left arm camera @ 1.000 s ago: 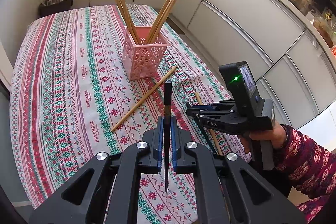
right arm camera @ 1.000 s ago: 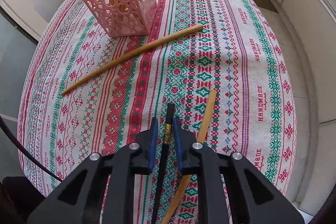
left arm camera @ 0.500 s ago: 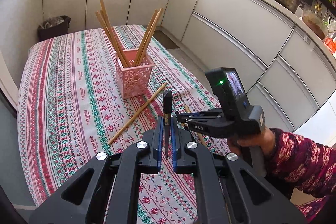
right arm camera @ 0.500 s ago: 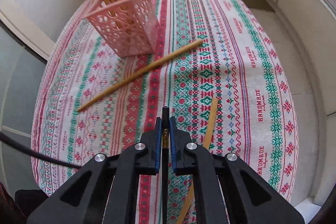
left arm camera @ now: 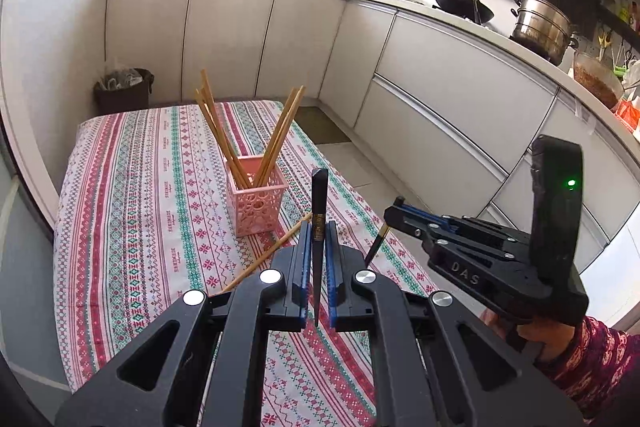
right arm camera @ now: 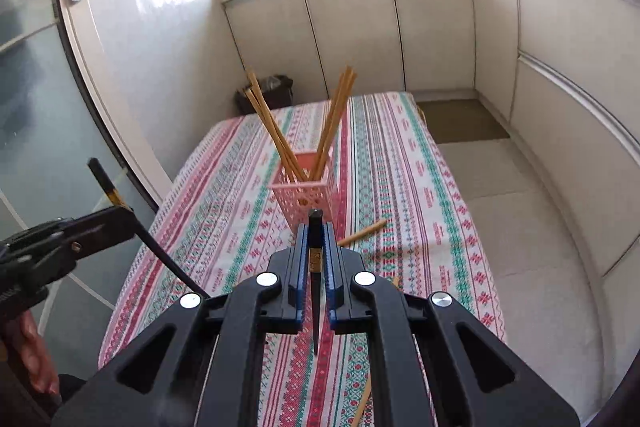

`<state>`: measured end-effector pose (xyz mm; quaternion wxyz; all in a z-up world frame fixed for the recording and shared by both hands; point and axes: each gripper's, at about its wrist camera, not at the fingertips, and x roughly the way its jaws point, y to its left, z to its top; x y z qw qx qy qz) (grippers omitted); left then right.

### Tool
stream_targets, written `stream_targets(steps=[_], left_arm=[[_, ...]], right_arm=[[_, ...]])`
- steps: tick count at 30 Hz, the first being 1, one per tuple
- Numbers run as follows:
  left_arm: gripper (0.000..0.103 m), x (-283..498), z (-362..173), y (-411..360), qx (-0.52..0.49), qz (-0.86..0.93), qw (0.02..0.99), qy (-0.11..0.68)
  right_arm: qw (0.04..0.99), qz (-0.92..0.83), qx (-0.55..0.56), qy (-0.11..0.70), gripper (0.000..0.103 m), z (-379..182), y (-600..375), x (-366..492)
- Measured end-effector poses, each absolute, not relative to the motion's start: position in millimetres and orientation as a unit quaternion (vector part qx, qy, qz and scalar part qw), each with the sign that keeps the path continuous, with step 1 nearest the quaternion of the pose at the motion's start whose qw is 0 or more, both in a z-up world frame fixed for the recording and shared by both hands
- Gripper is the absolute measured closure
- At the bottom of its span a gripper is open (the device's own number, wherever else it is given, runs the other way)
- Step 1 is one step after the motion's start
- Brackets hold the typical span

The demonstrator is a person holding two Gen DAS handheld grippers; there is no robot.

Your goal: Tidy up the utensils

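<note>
Chopsticks (left arm camera: 244,135) in holder (left arm camera: 256,203) on table (left arm camera: 132,195)

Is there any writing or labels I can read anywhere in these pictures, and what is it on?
"DAS": raised letters on the side of the right tool, seen from the left camera.
"HANDMADE": printed again and again along the stripes of the tablecloth; the smaller line under it is too small to read.
Gold marks on the band of the black chopstick in the left tool: too blurred to read.
Labels on the counter clutter: too small to read.

Left gripper (left arm camera: 317,247) and right gripper (right arm camera: 316,251): black plastic, blue pads, 4 silver screws each. "DAS" lettering, green light. Patterned maroon sleeve (left arm camera: 592,367).
</note>
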<state>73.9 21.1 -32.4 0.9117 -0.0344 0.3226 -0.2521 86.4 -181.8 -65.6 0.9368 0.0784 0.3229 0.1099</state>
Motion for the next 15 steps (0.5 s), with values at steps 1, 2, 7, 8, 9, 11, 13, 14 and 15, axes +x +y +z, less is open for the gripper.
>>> stream_targets(steps=[1,2,7,8,9,11,13,14,15], left_arm=[[0.097,74.7,-27.3,20.4,-0.033,-0.247,0.916,0.316],[0.097,75.9,-21.9,19.6,-0.032,-0.243,0.919,0.309],[0.097,96.9,4.7,18.1,-0.042,-0.227,0.933,0.276],[0.097,103.4,9.5,17.4,-0.043,-0.222,0.936,0.27],[0.097,110.3,13.7,16.9,-0.044,-0.215,0.94,0.263],[0.097,123.7,20.1,14.9,-0.047,-0.204,0.945,0.251],[0.097,139.9,23.6,13.5,-0.052,-0.193,0.949,0.243],[0.097,147.4,24.1,13.1,-0.056,-0.188,0.951,0.24],[0.097,156.0,24.0,12.6,-0.059,-0.186,0.951,0.24]], right_arm=[[0.941,0.113,0.076,0.31,0.096,-55.6,-181.3,85.4],[0.945,0.115,0.072,0.297,0.096,-46.3,-180.9,85.3],[0.961,0.115,0.078,0.24,0.096,-3.3,-184.4,93.0],[0.963,0.115,0.081,0.23,0.096,4.3,-185.9,96.2],[0.965,0.115,0.082,0.223,0.096,10.6,-186.7,99.9],[0.968,0.115,0.083,0.208,0.096,22.4,-188.6,108.6],[0.97,0.116,0.085,0.198,0.096,30.5,-189.4,118.7],[0.97,0.116,0.086,0.194,0.096,34.0,-190.5,123.6],[0.971,0.116,0.087,0.19,0.096,36.3,-191.1,129.2]])
